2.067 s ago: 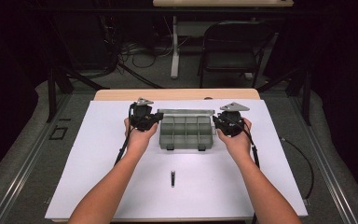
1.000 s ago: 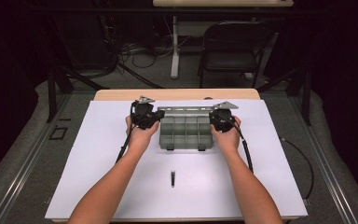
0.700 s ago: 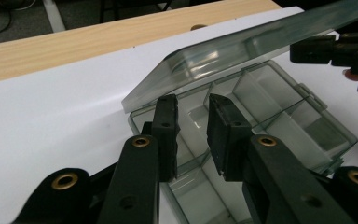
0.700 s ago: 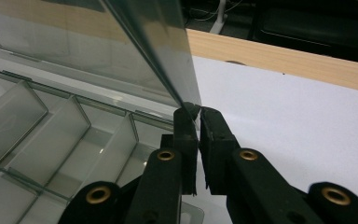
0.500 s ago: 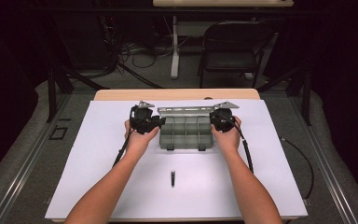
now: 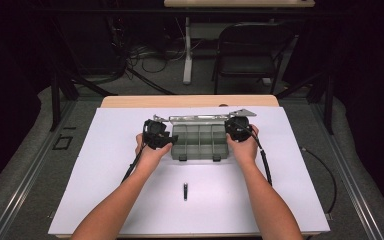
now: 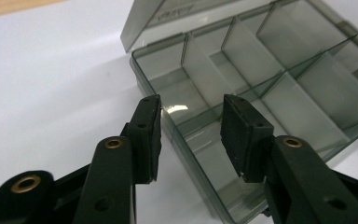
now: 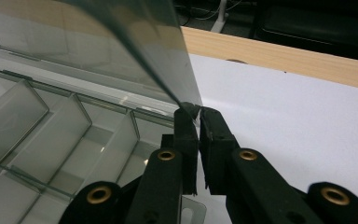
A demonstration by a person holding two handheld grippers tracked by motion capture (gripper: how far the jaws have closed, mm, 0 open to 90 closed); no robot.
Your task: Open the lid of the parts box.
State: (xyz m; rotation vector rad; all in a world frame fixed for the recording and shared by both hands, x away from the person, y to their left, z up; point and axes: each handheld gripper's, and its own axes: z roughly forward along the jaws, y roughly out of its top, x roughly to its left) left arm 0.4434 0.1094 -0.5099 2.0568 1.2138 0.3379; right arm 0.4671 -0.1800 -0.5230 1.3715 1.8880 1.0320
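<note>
A smoky grey compartment box (image 6: 200,142) lies open on the white sheet, its dividers (image 7: 279,79) bare of contents. Its clear lid (image 6: 200,119) stands raised along the far side. My right gripper (image 6: 237,129) is at the box's right end, and the right gripper view shows it (image 8: 199,116) shut on the lid's corner (image 8: 168,56). My left gripper (image 6: 157,135) is at the box's left end. Its jaws have just been opening and now straddle the box's side wall (image 7: 177,140) without pressing on it, with the gripper (image 7: 191,135) low over the nearest compartment.
A small black stick-like object (image 6: 185,191) lies on the white sheet (image 6: 105,175) nearer the person. The wooden table edge (image 6: 130,101) shows beyond the sheet. A dark chair (image 6: 250,50) and cables stand on the floor behind.
The lid has swung up from the box and stays held at its right corner. My left gripper has sunk a little beside the box and its jaws have parted.
</note>
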